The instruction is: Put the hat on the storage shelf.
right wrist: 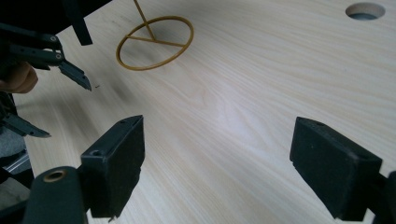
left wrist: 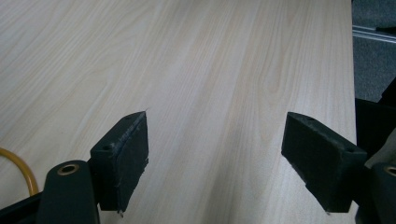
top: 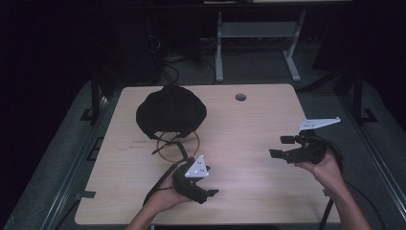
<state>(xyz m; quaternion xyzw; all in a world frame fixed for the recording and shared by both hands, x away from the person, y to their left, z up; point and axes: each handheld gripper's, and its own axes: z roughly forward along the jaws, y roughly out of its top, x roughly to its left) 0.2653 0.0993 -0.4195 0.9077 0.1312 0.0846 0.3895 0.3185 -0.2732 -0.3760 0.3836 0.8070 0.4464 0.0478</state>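
Light wood-grain table (top: 249, 143), seen from the high view. A round cable hole (top: 241, 97) sits near its far edge.

A black cloth cap (top: 171, 111) sits at far left-centre of the table, perched on a thin gold wire stand. The stand's round ring base (top: 191, 148) lies flat on the table just below the cap. In the right gripper view the ring base (right wrist: 154, 43) shows a cross wire and an upright stem rising from it.

Left gripper (top: 203, 194): held in the left hand (top: 165, 199) at near left-centre, just in front of the ring base, with a grey three-cornered plate on top. In the left gripper view the jaws stand wide apart, with nothing between them but bare table (left wrist: 210, 93). A bit of yellow wire (left wrist: 21, 168) shows at the left edge of that view.

Right gripper (top: 282, 146): held in the right hand (top: 325, 167) at right, well apart from the cap, jaws pointing toward the table centre. In the right gripper view the jaws are spread wide, holding nothing, over bare wood. The left gripper's jaws (right wrist: 70, 70) show at far left.
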